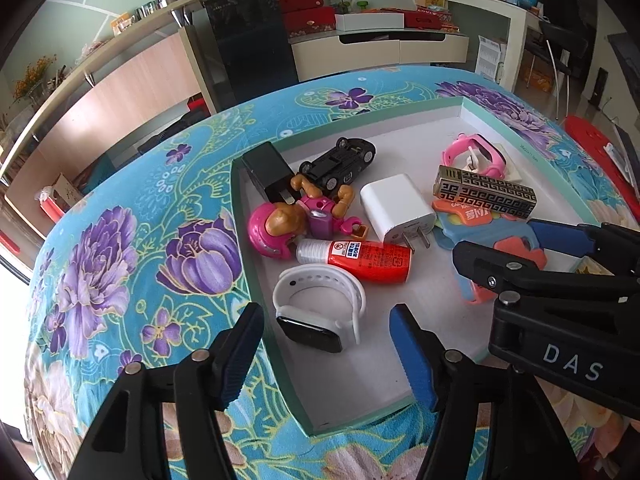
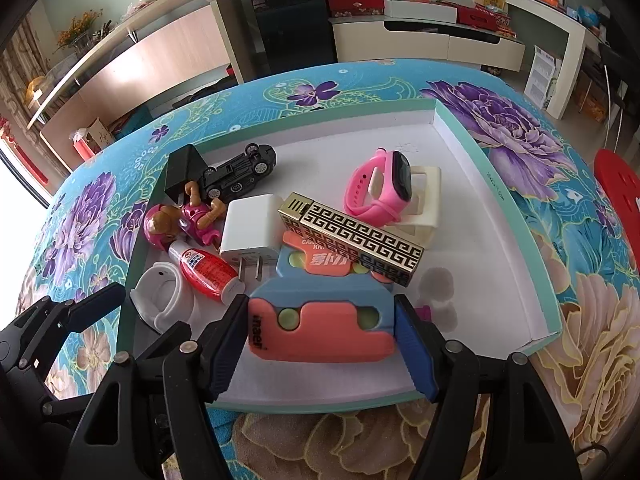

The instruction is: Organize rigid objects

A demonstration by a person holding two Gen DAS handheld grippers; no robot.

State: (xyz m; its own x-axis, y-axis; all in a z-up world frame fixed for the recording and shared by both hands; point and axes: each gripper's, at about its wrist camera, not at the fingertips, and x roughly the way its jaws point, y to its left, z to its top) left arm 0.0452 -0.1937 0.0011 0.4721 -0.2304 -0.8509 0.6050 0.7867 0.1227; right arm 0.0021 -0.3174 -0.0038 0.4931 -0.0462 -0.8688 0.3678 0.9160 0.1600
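Note:
A white tray (image 1: 400, 110) (image 2: 300, 118) with a teal rim holds the objects. My right gripper (image 2: 320, 336) is shut on a coral and blue toy knife (image 2: 320, 332) at the tray's near edge; it also shows in the left wrist view (image 1: 516, 256). My left gripper (image 1: 326, 356) stands open over the tray's near left corner. A white smartwatch (image 1: 320, 312) lies just ahead of its pads, untouched. Behind lie a red bottle (image 1: 360, 260), a white charger (image 1: 396, 208), a pink figure (image 1: 296, 216) and a gold patterned box (image 2: 352, 236).
Further back in the tray are an overturned black toy car (image 2: 240, 172), a black charger (image 2: 184, 172) and a pink watch (image 2: 380, 188) on a cream stand (image 2: 428, 208). The tray's right part is bare. A flowered turquoise cloth (image 1: 120, 240) covers the table.

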